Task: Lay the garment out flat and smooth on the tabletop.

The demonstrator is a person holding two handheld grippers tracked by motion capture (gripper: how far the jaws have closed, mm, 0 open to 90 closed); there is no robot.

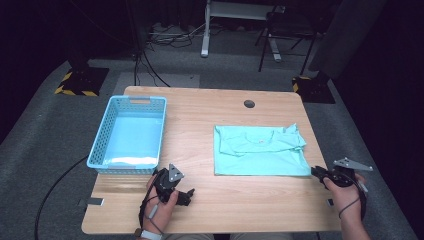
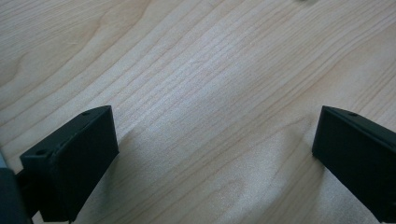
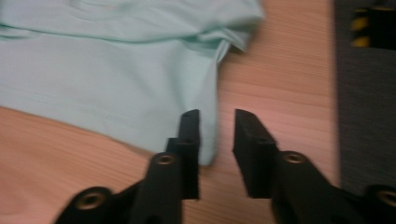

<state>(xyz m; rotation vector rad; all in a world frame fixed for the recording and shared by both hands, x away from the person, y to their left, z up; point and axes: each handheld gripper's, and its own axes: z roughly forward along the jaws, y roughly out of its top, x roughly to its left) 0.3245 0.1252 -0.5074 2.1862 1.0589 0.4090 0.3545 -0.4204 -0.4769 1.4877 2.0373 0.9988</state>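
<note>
The right gripper (image 3: 215, 140) – jaws narrowly parted, gripping nothing – sat at the folded shirt's (image 3: 107, 79) near right corner; the left gripper (image 1: 176, 186) gaped wide, well apart.

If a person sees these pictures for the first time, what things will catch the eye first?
First comes the mint-green T-shirt, lying partly folded on the right half of the wooden table. Next is the light blue basket at the table's left side, with nothing visible inside. The right gripper sits at the shirt's near right corner, jaws slightly apart over the cloth's edge, while the left gripper rests open over bare wood.
</note>
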